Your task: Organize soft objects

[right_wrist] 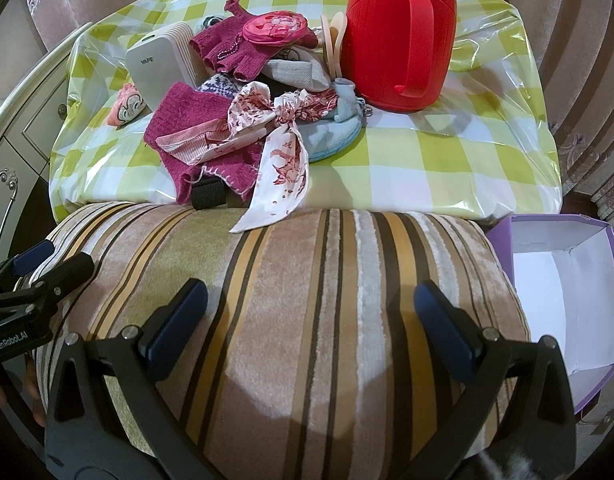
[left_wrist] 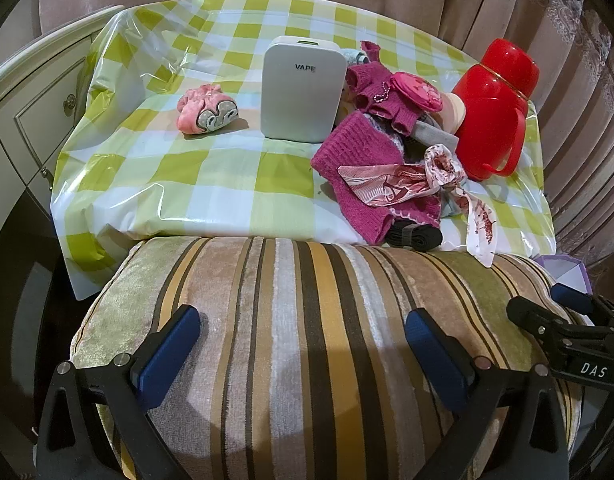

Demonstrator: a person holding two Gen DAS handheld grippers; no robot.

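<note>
Left wrist view: left claw [left_wrist: 303,338] spread wide and empty over the striped cushion [left_wrist: 307,320] at frame bottom; soft pile, magenta knit [left_wrist: 359,152] with scarf [left_wrist: 427,180] on top, sits centre-right on the checked tabletop [left_wrist: 187,168], a pink sock [left_wrist: 207,109] apart at centre-left, white box [left_wrist: 301,88] between them. Right wrist view: right claw [right_wrist: 309,312] also wide, empty, over the cushion; pile at upper centre beside the red flask [right_wrist: 399,36], purple carton [right_wrist: 563,288] at right edge.
</note>
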